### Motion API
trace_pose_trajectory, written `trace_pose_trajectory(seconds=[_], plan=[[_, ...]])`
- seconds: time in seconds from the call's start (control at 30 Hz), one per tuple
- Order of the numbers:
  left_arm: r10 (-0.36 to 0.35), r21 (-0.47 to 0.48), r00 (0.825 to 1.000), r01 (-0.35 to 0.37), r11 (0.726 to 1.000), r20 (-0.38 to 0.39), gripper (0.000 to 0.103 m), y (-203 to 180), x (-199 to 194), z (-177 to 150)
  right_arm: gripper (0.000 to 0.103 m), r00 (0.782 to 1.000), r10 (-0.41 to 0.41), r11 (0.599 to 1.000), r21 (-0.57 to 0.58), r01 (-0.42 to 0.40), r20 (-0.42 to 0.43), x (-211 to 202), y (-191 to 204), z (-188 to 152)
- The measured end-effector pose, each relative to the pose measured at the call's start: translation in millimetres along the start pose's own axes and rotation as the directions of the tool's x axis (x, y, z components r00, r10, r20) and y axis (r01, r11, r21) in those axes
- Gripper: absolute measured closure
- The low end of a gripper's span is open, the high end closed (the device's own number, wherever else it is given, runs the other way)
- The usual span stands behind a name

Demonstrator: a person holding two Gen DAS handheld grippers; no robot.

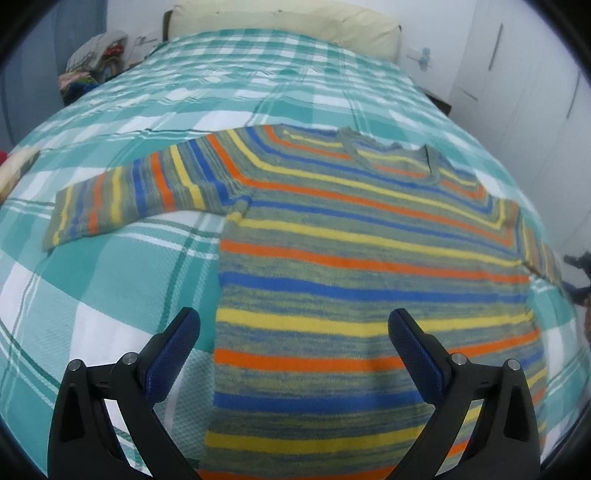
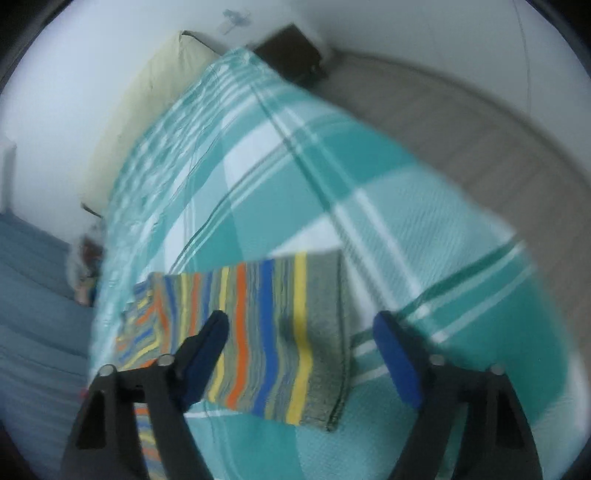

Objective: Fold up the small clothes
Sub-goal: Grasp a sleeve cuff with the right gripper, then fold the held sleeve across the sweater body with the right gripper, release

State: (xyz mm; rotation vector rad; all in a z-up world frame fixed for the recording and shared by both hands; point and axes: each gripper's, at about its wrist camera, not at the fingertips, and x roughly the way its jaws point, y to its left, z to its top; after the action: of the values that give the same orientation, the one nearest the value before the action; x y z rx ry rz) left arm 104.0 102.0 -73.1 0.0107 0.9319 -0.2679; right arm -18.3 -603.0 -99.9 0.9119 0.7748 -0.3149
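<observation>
A small knitted sweater [image 1: 351, 258] with orange, yellow and blue stripes on grey-green lies flat on the bed, neck toward the headboard. Its left sleeve [image 1: 147, 192] stretches out sideways. My left gripper [image 1: 293, 317] hovers open above the lower body of the sweater, blue pads [image 1: 173, 350] wide apart and holding nothing. In the blurred right wrist view the other sleeve [image 2: 266, 332] lies on the cover with its grey cuff [image 2: 332, 332] to the right. My right gripper [image 2: 301, 321] stands open over that cuff end, and its pads [image 2: 395, 362] do not press the cloth.
The bed cover [image 1: 110, 280] is teal and white plaid. A cream pillow [image 1: 288, 26] lies at the head. A heap of clothes [image 1: 96, 62] sits at the far left. White cupboard doors [image 1: 517, 74] stand to the right. Grey floor [image 2: 480, 129] runs beside the bed.
</observation>
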Motion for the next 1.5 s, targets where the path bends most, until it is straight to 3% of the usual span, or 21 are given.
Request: trace_pose_trajectory(seconds=[0.13, 0.2, 0.23, 0.27, 0.3, 0.43, 0.57, 0.63, 0.73, 0.8, 0.93, 1.1, 1.13, 1.23, 1.33, 1.43, 1.5], plan=[[-0.001, -0.01, 0.999, 0.001, 1.0, -0.034, 0.001, -1, 10, -1, 0.027, 0.999, -0.037, 0.998, -0.054, 0.035, -0.032, 7, 5, 0], [-0.012, -0.026, 0.999, 0.01, 1.0, -0.052, 0.001, -1, 15, -2, 0.033, 0.995, -0.081, 0.992, -0.105, 0.075, -0.051, 10, 13, -3], [-0.012, -0.028, 0.998, 0.011, 1.0, -0.057, 0.001, -1, 16, -3, 0.053, 0.991, -0.117, 0.984, -0.142, 0.107, -0.062, 14, 19, -3], [-0.011, -0.027, 0.998, 0.009, 1.0, -0.063, 0.001, -2, 18, -4, 0.089, 0.983, -0.169, 0.97, -0.186, 0.154, -0.066, 17, 22, -4], [-0.008, -0.024, 0.998, 0.007, 1.0, -0.066, 0.001, -3, 19, -4, 0.098, 0.981, -0.18, 0.967, -0.198, 0.162, -0.076, 19, 23, -7], [0.014, 0.003, 0.999, -0.014, 1.0, -0.044, 0.001, -6, 13, -3, 0.099, 0.978, -0.206, 0.966, -0.158, 0.206, 0.021, 3, 25, -10], [0.052, 0.036, 0.998, -0.053, 0.998, 0.039, 0.001, -7, -4, 4, 0.099, 0.939, -0.332, 0.91, -0.23, 0.344, 0.09, -4, 52, -15], [0.059, 0.041, 0.996, -0.062, 0.997, 0.071, 0.001, -7, -12, 8, 0.099, 0.94, -0.314, 0.904, -0.262, 0.339, 0.133, -13, 76, -17], [0.047, 0.042, 0.993, -0.051, 0.998, 0.109, 0.001, -5, -24, 15, 0.099, 0.965, -0.194, 0.91, -0.335, 0.244, 0.178, -35, 137, -20], [0.044, 0.045, 0.992, -0.05, 0.998, 0.12, 0.001, -4, -28, 17, 0.099, 0.982, -0.08, 0.897, -0.417, 0.146, 0.173, -44, 197, -23], [0.04, 0.026, 0.993, -0.043, 0.999, 0.111, 0.001, 2, -30, 20, 0.099, 0.994, 0.099, 0.835, -0.547, -0.053, 0.055, -27, 313, -40], [0.063, 0.009, 0.992, -0.064, 0.998, 0.11, 0.001, 10, -28, 20, 0.097, 0.977, 0.171, 0.766, -0.607, -0.211, -0.124, 42, 399, -72], [0.072, 0.004, 0.992, -0.073, 0.997, 0.1, 0.001, 12, -26, 20, 0.094, 0.969, 0.179, 0.765, -0.595, -0.245, -0.169, 58, 406, -77], [0.075, -0.021, 0.994, -0.074, 0.997, 0.073, 0.001, 20, -21, 20, 0.061, 0.948, 0.197, 0.801, -0.516, -0.304, -0.251, 96, 407, -89], [0.056, -0.058, 0.997, -0.053, 0.997, 0.05, 0.001, 29, -19, 19, 0.059, 0.95, 0.196, 0.816, -0.497, -0.295, -0.242, 106, 396, -94], [0.044, -0.081, 0.998, -0.041, 0.996, 0.036, 0.001, 33, -19, 17, 0.059, 0.979, 0.074, 0.812, -0.558, -0.169, -0.189, 113, 378, -90], [0.036, -0.085, 0.999, -0.034, 0.996, 0.023, 0.001, 33, -18, 15, 0.059, 0.987, -0.062, 0.793, -0.607, -0.04, -0.146, 120, 357, -85]])
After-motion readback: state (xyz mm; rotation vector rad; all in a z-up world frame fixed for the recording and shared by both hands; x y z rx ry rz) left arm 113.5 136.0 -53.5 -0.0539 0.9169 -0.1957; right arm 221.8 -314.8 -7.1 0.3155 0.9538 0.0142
